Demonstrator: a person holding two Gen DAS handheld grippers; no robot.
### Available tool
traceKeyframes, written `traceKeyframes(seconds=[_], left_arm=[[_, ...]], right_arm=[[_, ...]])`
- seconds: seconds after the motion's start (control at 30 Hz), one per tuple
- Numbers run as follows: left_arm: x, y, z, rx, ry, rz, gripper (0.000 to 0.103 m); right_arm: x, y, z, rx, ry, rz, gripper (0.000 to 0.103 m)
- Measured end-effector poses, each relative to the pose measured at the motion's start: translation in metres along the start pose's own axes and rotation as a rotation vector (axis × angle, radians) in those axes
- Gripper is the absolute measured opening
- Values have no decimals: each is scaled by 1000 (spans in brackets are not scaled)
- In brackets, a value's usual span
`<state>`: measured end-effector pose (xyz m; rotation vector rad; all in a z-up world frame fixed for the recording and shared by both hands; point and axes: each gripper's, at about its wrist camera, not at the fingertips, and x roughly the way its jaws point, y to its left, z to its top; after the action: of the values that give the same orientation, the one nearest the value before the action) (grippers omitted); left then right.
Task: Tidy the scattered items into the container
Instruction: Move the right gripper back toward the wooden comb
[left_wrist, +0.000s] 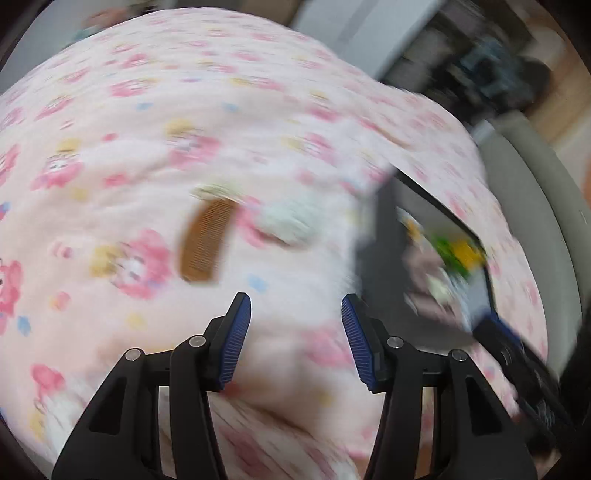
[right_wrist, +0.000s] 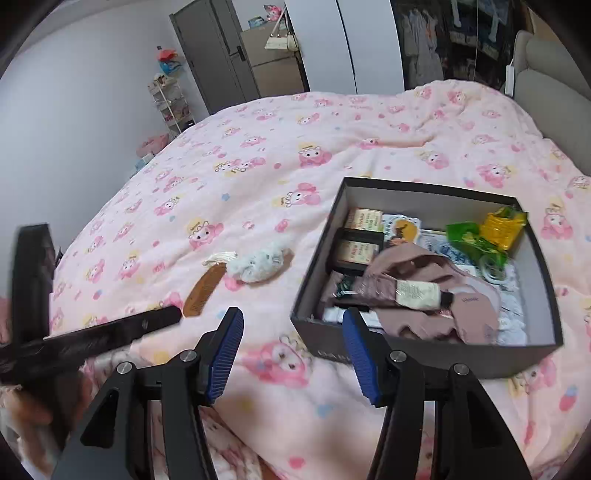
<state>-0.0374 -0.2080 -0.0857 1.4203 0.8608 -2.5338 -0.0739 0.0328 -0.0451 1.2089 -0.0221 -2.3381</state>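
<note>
A brown comb (right_wrist: 204, 291) with a cream tassel and a pale fluffy toy (right_wrist: 258, 263) lie on the pink bedspread, left of a dark box (right_wrist: 317, 295) holding a tube, cloth and packets. The blurred left wrist view shows the comb (left_wrist: 205, 240), the toy (left_wrist: 291, 221) and the box (left_wrist: 376, 240) ahead. My left gripper (left_wrist: 295, 339) is open and empty above the bedspread; it also shows in the right wrist view (right_wrist: 159, 317). My right gripper (right_wrist: 293, 350) is open and empty beside the box's near left corner.
The pink patterned bedspread (right_wrist: 332, 140) covers the whole bed. A grey headboard (right_wrist: 546, 92) stands at the right. A wardrobe door (right_wrist: 210, 55) and a small shelf rack (right_wrist: 171, 103) stand beyond the bed's far side.
</note>
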Motion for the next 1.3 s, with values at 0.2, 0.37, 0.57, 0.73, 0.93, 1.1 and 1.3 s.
traceKeyframes(seconds=[0.2, 0.37, 0.57, 0.73, 0.93, 1.1, 1.3], left_arm=[[44, 67, 51, -295, 6, -44, 54], [75, 108, 44, -537, -15, 80, 53], [116, 100, 42, -488, 132, 51, 53], [129, 76, 36, -394, 224, -27, 21], [113, 37, 14, -274, 260, -136, 4], [96, 39, 9, -299, 242, -165, 7], [97, 60, 30, -380, 185, -61, 32]], right_arm=[[76, 43, 17, -28, 166, 127, 52], [166, 78, 14, -56, 319, 149, 52], [221, 81, 6, -51, 418, 169, 52], [217, 67, 1, -14, 423, 247, 34], [182, 53, -12, 11, 393, 298, 12], [148, 40, -22, 16, 340, 229, 12], [154, 24, -15, 119, 345, 214, 12]])
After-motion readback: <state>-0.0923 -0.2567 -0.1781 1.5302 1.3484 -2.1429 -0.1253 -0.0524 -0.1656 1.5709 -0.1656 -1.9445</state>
